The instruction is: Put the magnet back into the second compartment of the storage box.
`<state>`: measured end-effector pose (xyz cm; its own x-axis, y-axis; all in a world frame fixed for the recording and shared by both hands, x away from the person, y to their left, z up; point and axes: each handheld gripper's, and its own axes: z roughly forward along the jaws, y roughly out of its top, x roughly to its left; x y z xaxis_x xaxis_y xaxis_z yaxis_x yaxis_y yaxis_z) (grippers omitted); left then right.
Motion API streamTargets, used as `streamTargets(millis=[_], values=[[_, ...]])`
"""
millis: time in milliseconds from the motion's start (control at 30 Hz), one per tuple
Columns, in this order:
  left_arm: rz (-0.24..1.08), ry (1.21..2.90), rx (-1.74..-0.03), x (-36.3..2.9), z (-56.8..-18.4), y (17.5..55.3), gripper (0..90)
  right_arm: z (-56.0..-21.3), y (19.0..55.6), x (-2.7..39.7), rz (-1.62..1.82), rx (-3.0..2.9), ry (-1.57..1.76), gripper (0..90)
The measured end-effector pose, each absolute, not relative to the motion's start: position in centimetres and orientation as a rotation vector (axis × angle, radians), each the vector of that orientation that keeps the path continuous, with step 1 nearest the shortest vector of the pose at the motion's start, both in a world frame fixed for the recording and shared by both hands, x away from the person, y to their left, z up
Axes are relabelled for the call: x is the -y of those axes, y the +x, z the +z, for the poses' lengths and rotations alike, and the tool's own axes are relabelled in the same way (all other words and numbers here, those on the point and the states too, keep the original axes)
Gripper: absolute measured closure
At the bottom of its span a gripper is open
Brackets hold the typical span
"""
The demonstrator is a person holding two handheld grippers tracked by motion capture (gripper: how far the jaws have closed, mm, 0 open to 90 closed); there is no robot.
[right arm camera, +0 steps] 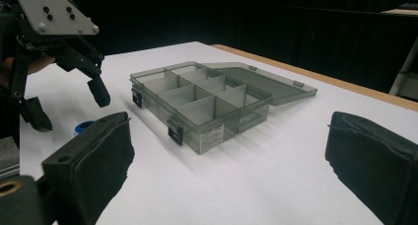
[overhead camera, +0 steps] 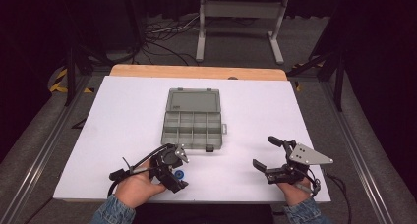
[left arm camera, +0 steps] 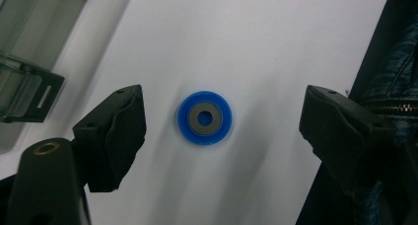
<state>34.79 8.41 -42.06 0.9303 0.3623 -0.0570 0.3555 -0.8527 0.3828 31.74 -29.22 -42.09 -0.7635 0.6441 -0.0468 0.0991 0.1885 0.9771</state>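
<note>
White counter point(overhead camera: 123, 116) carried a grey compartment box point(overhead camera: 193, 120), lid open. Left gripper point(left arm camera: 217, 121) pointed down, fingers point(left arm camera: 116, 131) wide, blue ring point(left arm camera: 205, 118) centred between, untouched. Right gripper point(overhead camera: 268, 154) gaped wide, empty.

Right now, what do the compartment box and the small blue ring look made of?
The compartment box looks like smoky translucent plastic: its dividers show through the walls. The blue ring looks like glossy plastic around a dull grey, possibly metal, washer-like centre; that part is uncertain.
</note>
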Motion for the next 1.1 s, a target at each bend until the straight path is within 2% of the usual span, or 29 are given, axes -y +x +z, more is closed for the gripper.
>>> streamTargets(millis=[233,400,500,733,833,867,933,1100], values=[[0.018,2.716,-0.534,-8.25,-42.61,34.88,20.6,-42.12,31.75,29.19,1.609,-2.020,0.694,4.6],[0.015,2.723,-0.535,-8.24,-42.82,35.01,25.3,-42.12,31.76,29.18,1.609,-2.021,0.694,4.6],[0.015,2.717,-0.545,-8.27,-42.90,35.11,33.1,-42.13,31.76,29.17,1.608,-2.023,0.695,4.6],[0.034,2.739,-0.547,-8.15,-43.15,35.17,42.9,-42.12,31.77,29.20,1.608,-2.021,0.696,4.6],[0.034,2.741,-0.540,-8.19,-43.09,35.19,52.1,-42.12,31.76,29.19,1.608,-2.023,0.696,4.6],[0.035,2.739,-0.538,-8.23,-43.02,35.16,52.1,-42.12,31.76,29.19,1.608,-2.023,0.696,4.6],[0.022,2.733,-0.542,-8.26,-42.90,35.11,61.6,-42.15,31.78,29.18,1.608,-2.024,0.698,4.6],[0.039,2.745,-0.531,-8.00,-42.74,34.94,62.3,-42.20,31.83,29.17,1.612,-2.025,0.701,4.6]])
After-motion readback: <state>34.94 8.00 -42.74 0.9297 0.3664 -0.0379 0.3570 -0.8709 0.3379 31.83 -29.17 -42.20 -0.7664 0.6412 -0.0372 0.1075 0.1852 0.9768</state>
